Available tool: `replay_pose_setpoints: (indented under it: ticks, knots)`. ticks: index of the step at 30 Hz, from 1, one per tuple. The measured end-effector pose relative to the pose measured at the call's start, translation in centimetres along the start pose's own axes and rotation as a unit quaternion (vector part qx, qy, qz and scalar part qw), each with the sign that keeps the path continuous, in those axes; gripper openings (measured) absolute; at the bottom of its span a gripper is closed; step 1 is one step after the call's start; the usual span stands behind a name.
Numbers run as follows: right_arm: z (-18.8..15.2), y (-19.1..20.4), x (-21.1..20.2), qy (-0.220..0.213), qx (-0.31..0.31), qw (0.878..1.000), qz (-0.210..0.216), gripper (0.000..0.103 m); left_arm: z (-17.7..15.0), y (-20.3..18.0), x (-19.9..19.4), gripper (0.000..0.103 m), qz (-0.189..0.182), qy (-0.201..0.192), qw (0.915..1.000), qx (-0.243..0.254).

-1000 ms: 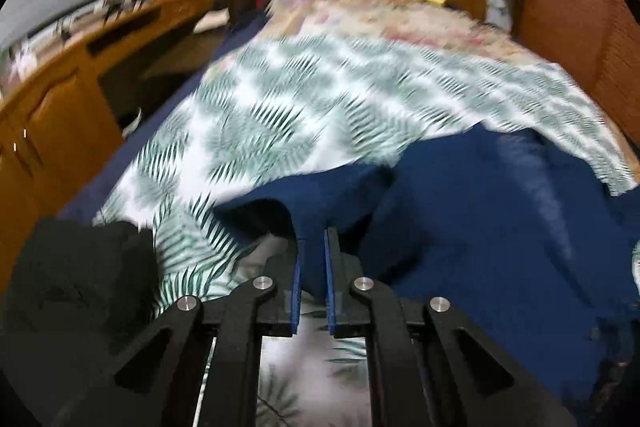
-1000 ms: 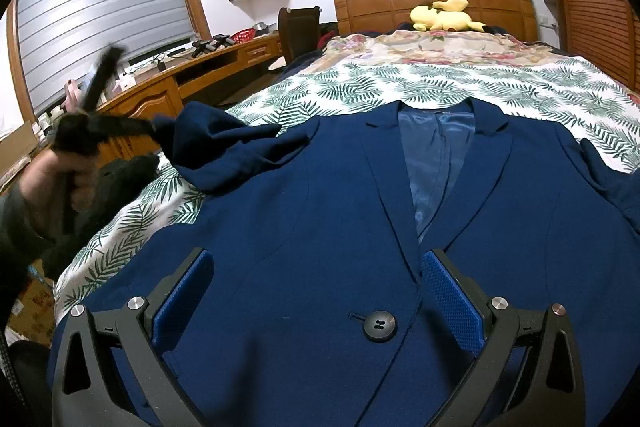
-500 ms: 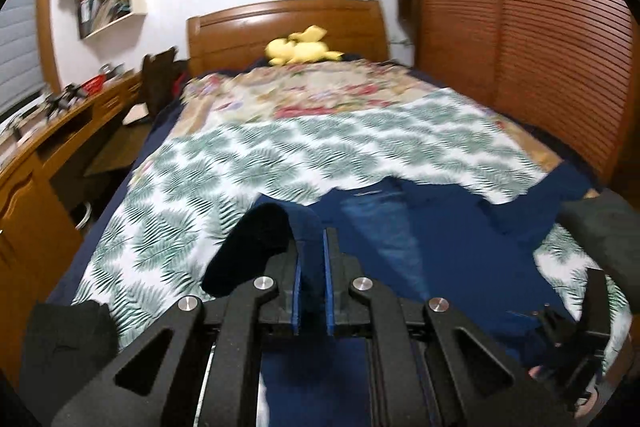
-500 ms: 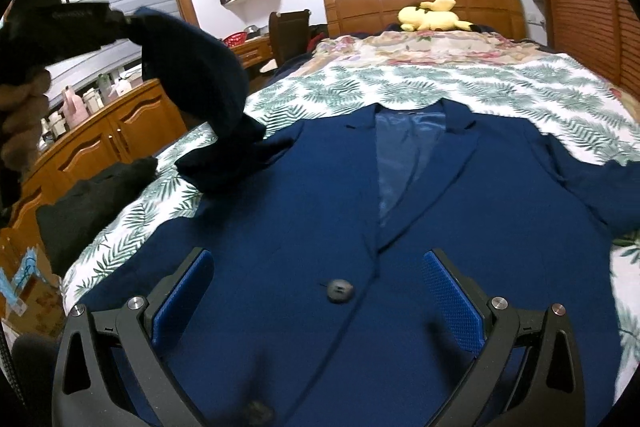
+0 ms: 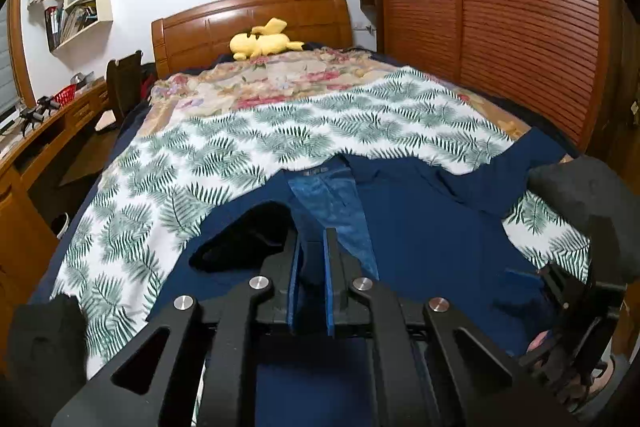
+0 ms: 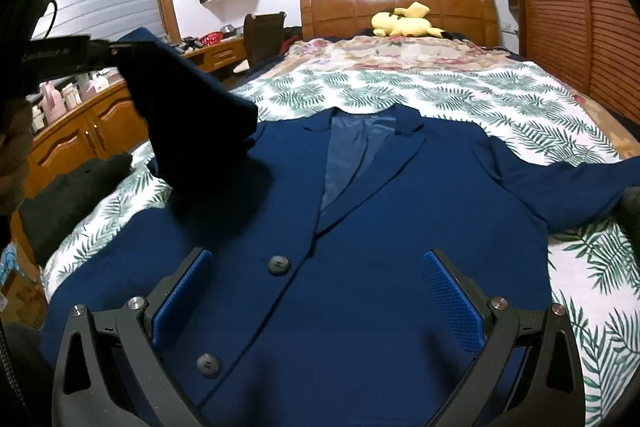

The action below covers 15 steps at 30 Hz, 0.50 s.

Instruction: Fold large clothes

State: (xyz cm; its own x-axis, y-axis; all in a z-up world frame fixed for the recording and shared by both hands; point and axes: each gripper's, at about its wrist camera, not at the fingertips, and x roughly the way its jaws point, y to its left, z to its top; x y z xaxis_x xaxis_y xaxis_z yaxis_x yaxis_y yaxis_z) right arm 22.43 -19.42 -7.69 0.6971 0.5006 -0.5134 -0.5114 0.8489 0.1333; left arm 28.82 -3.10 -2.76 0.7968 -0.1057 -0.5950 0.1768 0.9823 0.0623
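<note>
A navy blazer (image 6: 360, 227) lies face-up on the bed (image 6: 460, 95). The left gripper (image 5: 312, 247) is clamped on its sleeve (image 6: 188, 119), lifted over the blazer's front. The right gripper (image 6: 316, 291) hangs above the 2 buttons, jaws wide apart

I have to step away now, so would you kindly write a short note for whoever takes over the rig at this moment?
Left gripper: shut on the jacket's left sleeve, lifted above the jacket front.
Right gripper: open, empty, hovering over the lower front near the buttons.
Navy jacket: front up on the leaf-print sheet, collar toward the headboard, buttoned. Right sleeve lies spread out to the side.
Done: jacket laid flat; left sleeve picked up.
Left: probably lay that sleeve across the front, fold the right sleeve in, then fold the body.
</note>
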Motion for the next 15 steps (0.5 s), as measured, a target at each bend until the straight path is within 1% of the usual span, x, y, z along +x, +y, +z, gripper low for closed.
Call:
replay_pose_setpoints:
  ticks: [2,3,4,5,6,7,8,9,10,15]
  knots:
    - [-0.3,0.0,0.2,0.008,0.001,1.000,-0.006,0.103,-0.9,-0.3,0.0,0.016,-0.001,0.000,1.0000,0.001]
    - [-0.2,-0.2,0.2,0.011,0.002,1.000,-0.007,0.103,-1.3,-0.5,-0.1,0.020,-0.001,-0.003,1.0000,0.002]
    - [-0.2,-0.1,0.3,0.013,0.004,1.000,-0.009,0.103,-1.8,-0.6,-0.4,0.028,0.001,-0.008,1.0000,0.005]
    - [-0.2,-0.1,0.2,0.014,0.004,1.000,-0.010,0.103,-2.1,-0.6,-0.7,0.033,0.003,-0.014,0.9999,0.006]
    - [-0.1,0.0,0.1,0.014,0.004,1.000,-0.013,0.103,-2.5,-0.4,-1.0,0.044,0.004,-0.020,0.9998,0.006]
    - [0.0,0.1,0.1,0.014,0.003,1.000,-0.015,0.103,-3.0,-0.2,-1.6,0.052,0.003,-0.026,0.9997,0.001]
    - [0.1,0.4,0.0,0.014,0.001,1.000,-0.017,0.103,-3.2,0.1,-1.7,0.058,0.002,-0.026,0.9996,-0.004]
    - [0.3,0.4,0.1,0.015,-0.001,1.000,-0.017,0.103,-3.7,0.4,-2.0,0.070,0.000,-0.027,0.9996,-0.009]
    - [0.3,0.7,0.1,0.016,-0.003,1.000,-0.018,0.103,-4.4,0.7,-2.5,0.078,-0.002,-0.030,0.9994,-0.015]
    - [0.1,2.0,-0.1,0.016,-0.016,1.000,-0.012,0.103,-7.2,2.3,-4.5,0.078,0.019,-0.040,0.9988,-0.021]
